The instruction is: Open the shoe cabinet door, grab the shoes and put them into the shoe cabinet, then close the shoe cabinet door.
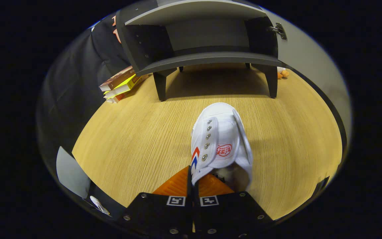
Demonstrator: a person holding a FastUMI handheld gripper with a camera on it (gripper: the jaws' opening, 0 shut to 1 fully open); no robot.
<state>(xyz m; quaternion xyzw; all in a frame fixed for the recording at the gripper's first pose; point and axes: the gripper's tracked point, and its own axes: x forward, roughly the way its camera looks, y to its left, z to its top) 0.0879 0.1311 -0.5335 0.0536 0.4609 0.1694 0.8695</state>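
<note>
Off to the left and well beyond the jaws there's a small stack of books (119,84) lying on the wooden surface (138,139), leaning up against the dark booth cloth, just beside the cabinet's left leg.

Straight ahead, past the jaws, sits the shoe cabinet (207,56). It's a dark one on short legs, and you can see right into its open compartment with a shelf board above and the bottom board below.

Closer in, the gripper (193,181) has its jaws pinched nearly together on the side wall of a white canvas shoe (221,139), near the heel end, next to the red and blue stripes. The shoe sticks out forward from the jaws with its toe pointing toward the cabinet. It has a row of metal eyelets and a red logo on the tongue. Can't really tell if it's lifted off the surface or resting on it, though there's a shadow on the wood to its right.

To the right of the cabinet, the light-coloured door (310,63) is swung open, hinge (279,30) showing at the top. Some small orange thing (283,73) sits by the cabinet's right leg, too tiny to identify.
</note>
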